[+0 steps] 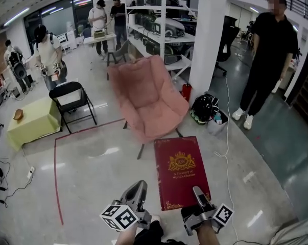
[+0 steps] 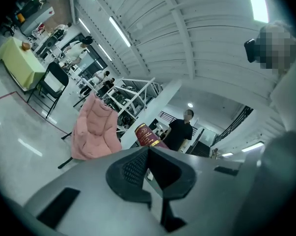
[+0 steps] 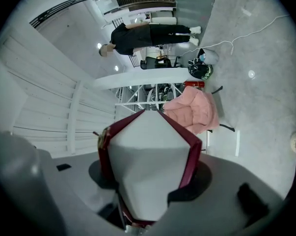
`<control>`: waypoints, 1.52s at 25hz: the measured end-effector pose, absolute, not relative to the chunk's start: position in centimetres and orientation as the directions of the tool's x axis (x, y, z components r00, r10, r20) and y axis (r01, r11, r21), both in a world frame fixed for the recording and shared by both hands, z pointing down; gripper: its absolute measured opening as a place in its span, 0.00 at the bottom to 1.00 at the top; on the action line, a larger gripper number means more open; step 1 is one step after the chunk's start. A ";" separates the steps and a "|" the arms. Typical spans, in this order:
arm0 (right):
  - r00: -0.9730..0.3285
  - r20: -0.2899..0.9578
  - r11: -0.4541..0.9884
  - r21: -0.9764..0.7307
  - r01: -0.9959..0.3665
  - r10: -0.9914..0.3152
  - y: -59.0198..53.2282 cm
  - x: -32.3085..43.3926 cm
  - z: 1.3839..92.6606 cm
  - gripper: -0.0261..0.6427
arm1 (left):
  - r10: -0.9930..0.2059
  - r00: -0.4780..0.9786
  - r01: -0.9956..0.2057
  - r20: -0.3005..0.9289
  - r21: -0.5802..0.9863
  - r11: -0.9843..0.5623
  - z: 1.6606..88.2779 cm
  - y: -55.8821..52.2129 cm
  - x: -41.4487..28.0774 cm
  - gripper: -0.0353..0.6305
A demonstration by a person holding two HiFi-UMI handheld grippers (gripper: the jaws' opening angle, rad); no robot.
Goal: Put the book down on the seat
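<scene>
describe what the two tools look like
The left tool and right tool are matching grey bodies with two tapered jaws lined with black textured pads. Each carries a white cube printed with black square markers.

The book (image 1: 182, 172), dark red with a gold crest and lettering, lies cover-up in the air, its near edge clamped in the right claw (image 1: 200, 198). The pink padded seat (image 1: 148, 98) stands just beyond the book's far end, ahead of that claw.
</scene>
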State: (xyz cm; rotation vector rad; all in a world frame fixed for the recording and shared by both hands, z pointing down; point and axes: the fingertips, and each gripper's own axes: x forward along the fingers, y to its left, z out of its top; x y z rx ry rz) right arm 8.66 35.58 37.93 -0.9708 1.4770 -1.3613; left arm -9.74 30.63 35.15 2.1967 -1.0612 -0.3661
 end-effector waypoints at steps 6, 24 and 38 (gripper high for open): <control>-0.301 -0.093 0.082 -0.995 0.049 -0.949 30.3 7.3 38.9 0.39 | -0.758 0.651 -0.579 0.036 0.670 -0.465 35.6 25.3 -10.3 0.07; -0.293 -0.059 0.047 -0.998 0.050 -0.954 23.5 6.0 40.3 0.39 | -0.747 0.663 -0.570 0.048 0.680 -0.462 36.5 18.0 -12.1 0.07; -0.357 -0.063 0.049 -0.998 0.047 -0.932 11.5 9.0 40.8 0.39 | -0.783 0.617 -0.596 0.076 0.695 -0.402 37.9 7.8 -8.6 0.06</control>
